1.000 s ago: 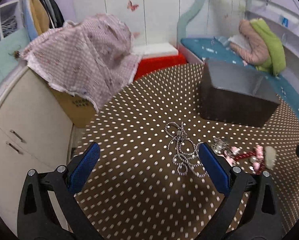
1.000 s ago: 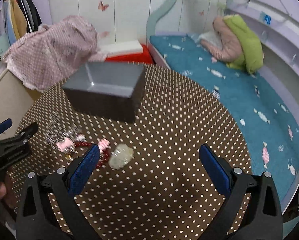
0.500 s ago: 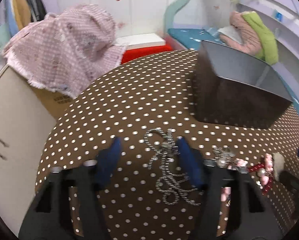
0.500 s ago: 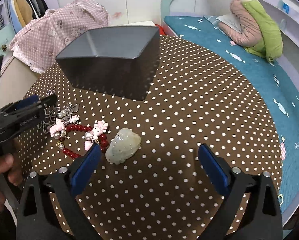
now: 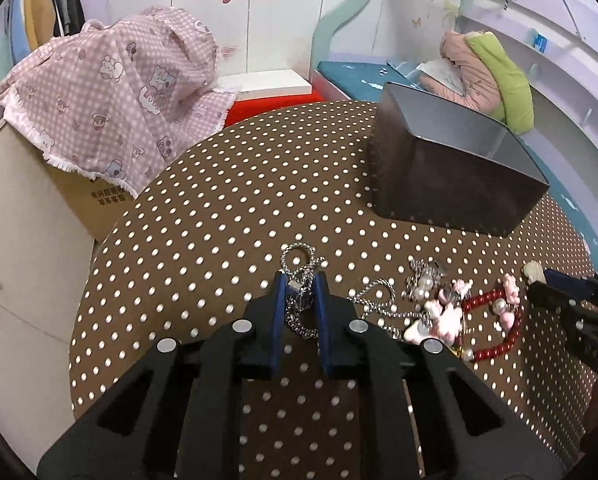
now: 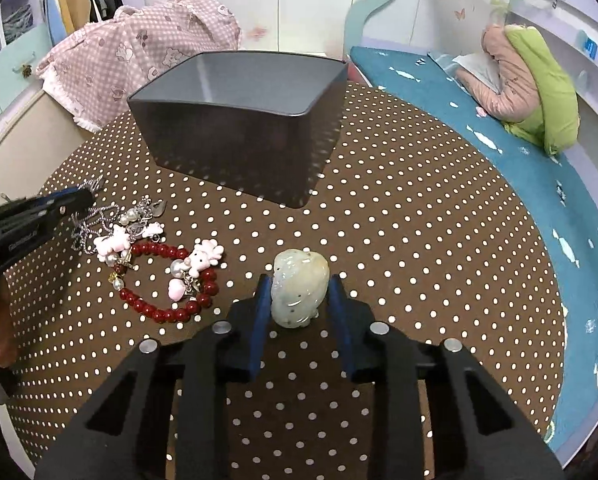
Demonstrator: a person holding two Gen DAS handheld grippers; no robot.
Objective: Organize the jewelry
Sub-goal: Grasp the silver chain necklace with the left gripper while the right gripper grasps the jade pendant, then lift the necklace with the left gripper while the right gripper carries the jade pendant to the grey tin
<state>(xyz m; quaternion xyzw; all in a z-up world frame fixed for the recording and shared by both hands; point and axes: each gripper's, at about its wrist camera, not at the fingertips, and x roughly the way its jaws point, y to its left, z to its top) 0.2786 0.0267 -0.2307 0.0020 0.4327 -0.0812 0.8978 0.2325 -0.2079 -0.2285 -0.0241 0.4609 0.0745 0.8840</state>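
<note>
My left gripper (image 5: 301, 280) is shut on a silver chain necklace (image 5: 299, 304) that lies on the dotted brown table. My right gripper (image 6: 299, 284) has closed around a pale green jade stone (image 6: 298, 286), with both pads at its sides. A red bead bracelet with pink charms (image 6: 163, 276) lies between the two grippers; it also shows in the left wrist view (image 5: 483, 320). A dark grey open box (image 6: 239, 120) stands on the table behind the jewelry and also shows in the left wrist view (image 5: 451, 172).
A pink patterned cloth (image 5: 115, 92) drapes over a cardboard box left of the table. A teal bench (image 6: 539, 200) with a pink and green bundle (image 6: 527, 80) runs along the right. The round table's edge (image 5: 99, 280) is close on the left.
Both grippers have come down and forward and closed: the left onto the silver chain, the right around the jade stone. Earlier both stood wide open.
</note>
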